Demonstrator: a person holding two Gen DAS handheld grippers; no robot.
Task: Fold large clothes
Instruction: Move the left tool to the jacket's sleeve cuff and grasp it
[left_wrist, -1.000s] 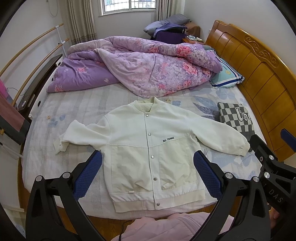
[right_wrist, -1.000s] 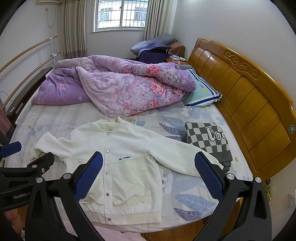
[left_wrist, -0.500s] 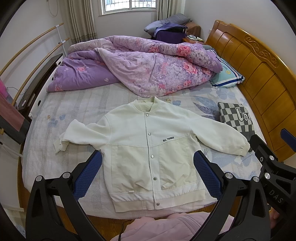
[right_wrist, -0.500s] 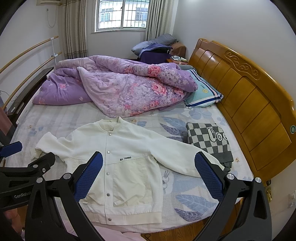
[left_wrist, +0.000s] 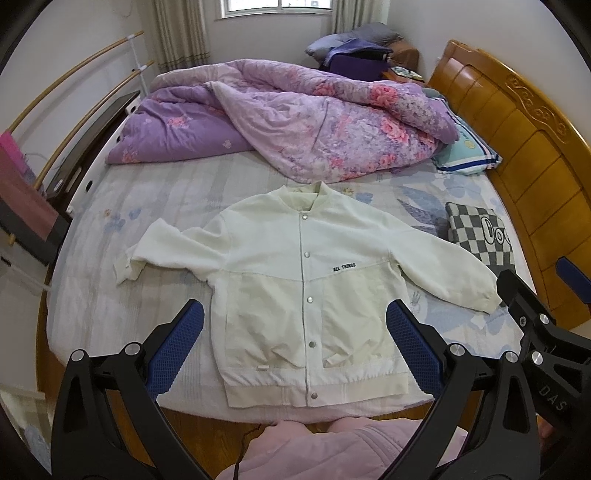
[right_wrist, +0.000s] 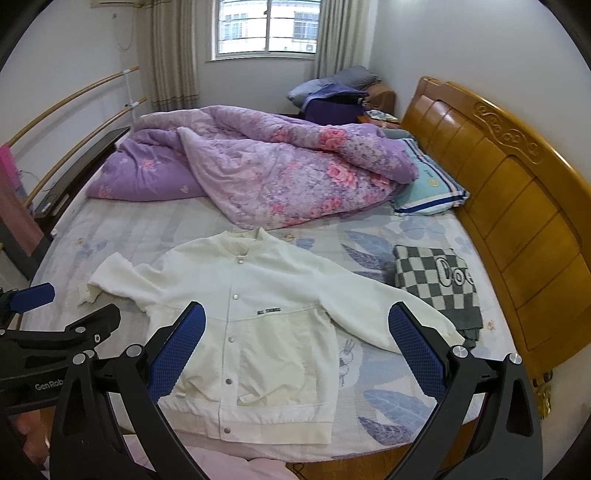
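A cream-white snap-button jacket (left_wrist: 303, 280) (right_wrist: 255, 317) lies flat and face up on the bed, hem toward me, both sleeves spread out to the sides. My left gripper (left_wrist: 295, 339) hovers above the hem area, open, nothing between its blue pads. My right gripper (right_wrist: 297, 343) hangs over the jacket's right half and right sleeve, also open and empty. Each gripper shows at the edge of the other's view: the right one (left_wrist: 546, 306), the left one (right_wrist: 48, 328). Neither touches the cloth.
A rumpled purple floral quilt (left_wrist: 295, 125) fills the far half of the bed. A folded grey-and-white checkered cloth (left_wrist: 480, 236) lies beside the right sleeve, near the wooden headboard (left_wrist: 524, 155). A blue-striped pillow (right_wrist: 428, 184) sits by the quilt. Wooden rails (left_wrist: 66, 92) stand left.
Both views have shifted slightly, the bed and jacket sitting a little lower in frame. The jacket itself has not moved and both grippers stay open.
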